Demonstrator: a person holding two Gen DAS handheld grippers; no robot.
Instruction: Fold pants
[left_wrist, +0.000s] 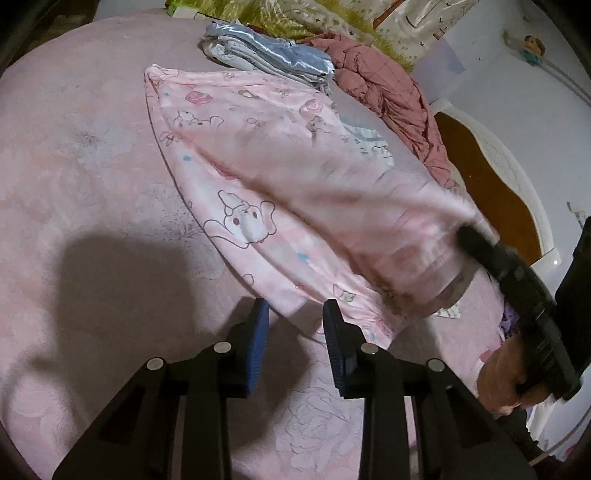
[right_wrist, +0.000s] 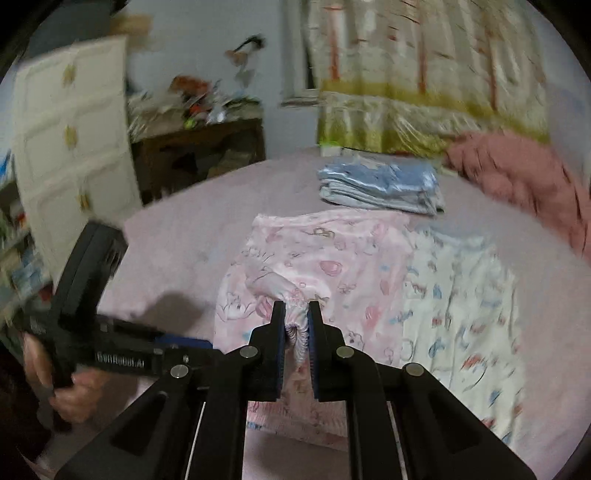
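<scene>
The pink cartoon-print pants (left_wrist: 258, 177) lie across the pink bed sheet (left_wrist: 92, 166). My left gripper (left_wrist: 295, 317) is open and points down at their near corner. That corner lies between the blue pads (left_wrist: 260, 332), with a gap on both sides. My right gripper (right_wrist: 296, 321) is shut on a bunched elastic edge of the pants (right_wrist: 321, 266) and holds it lifted off the bed. In the left wrist view the right gripper (left_wrist: 469, 236) pulls that edge up at the right, blurred. The right wrist view shows the left gripper (right_wrist: 199, 343) low on the left.
A white printed garment (right_wrist: 461, 314) lies beside the pants. A folded blue satin stack (right_wrist: 380, 184) and a reddish quilt (right_wrist: 517, 177) sit at the far side. A white drawer cabinet (right_wrist: 74, 147) and a dark desk (right_wrist: 199, 147) stand beyond the bed. The headboard (left_wrist: 491, 184) is at the right.
</scene>
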